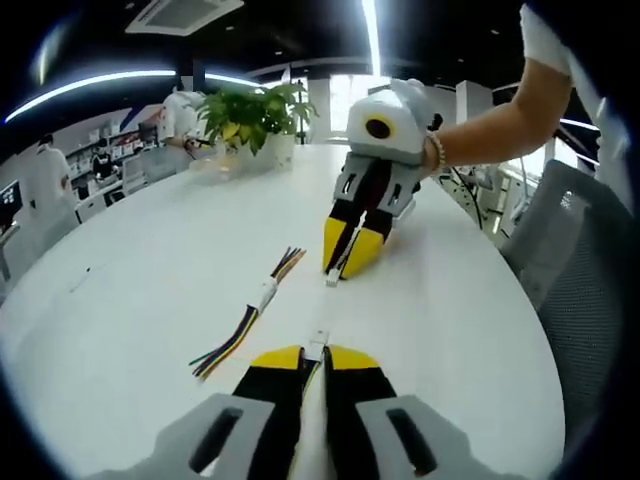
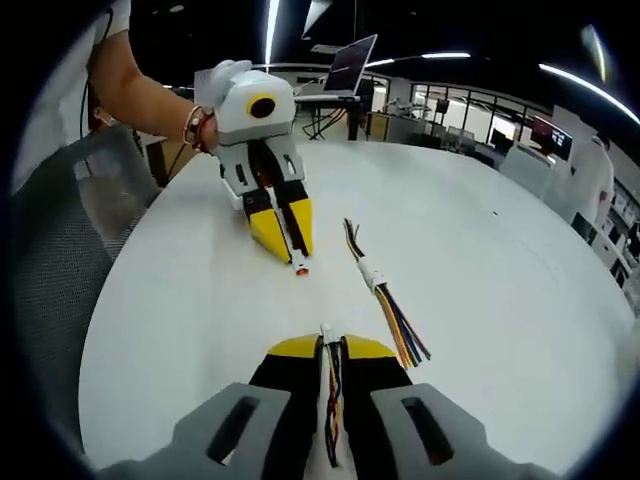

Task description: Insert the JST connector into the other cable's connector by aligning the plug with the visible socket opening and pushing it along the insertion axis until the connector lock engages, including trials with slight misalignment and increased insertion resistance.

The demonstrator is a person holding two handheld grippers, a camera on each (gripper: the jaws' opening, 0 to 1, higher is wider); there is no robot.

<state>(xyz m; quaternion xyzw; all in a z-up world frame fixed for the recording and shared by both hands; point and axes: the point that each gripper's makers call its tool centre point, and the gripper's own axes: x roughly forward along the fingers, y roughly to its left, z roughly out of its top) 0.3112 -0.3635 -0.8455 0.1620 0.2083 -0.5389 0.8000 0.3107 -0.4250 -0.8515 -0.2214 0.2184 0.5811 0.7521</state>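
Note:
My left gripper (image 1: 315,353) is shut on a small white connector (image 1: 317,343) that pokes out past its yellow tips. Opposite it, my right gripper (image 1: 345,262) points down at the white table (image 1: 150,250), shut on another white connector (image 1: 333,278). In the right gripper view, that gripper (image 2: 330,346) pinches its connector (image 2: 326,331), and the coloured wires (image 2: 333,400) run back between the jaws. The left gripper (image 2: 295,255) faces it, its connector (image 2: 300,268) showing a reddish tip. A gap of bare table separates the two connectors, which point roughly at each other.
A spare multi-coloured cable with a white connector (image 1: 265,293) (image 2: 375,275) lies on the table beside the gap. A potted plant (image 1: 255,120) stands at the far edge. Grey mesh chairs (image 1: 580,260) (image 2: 60,230) flank the table. A laptop (image 2: 350,65) sits further back.

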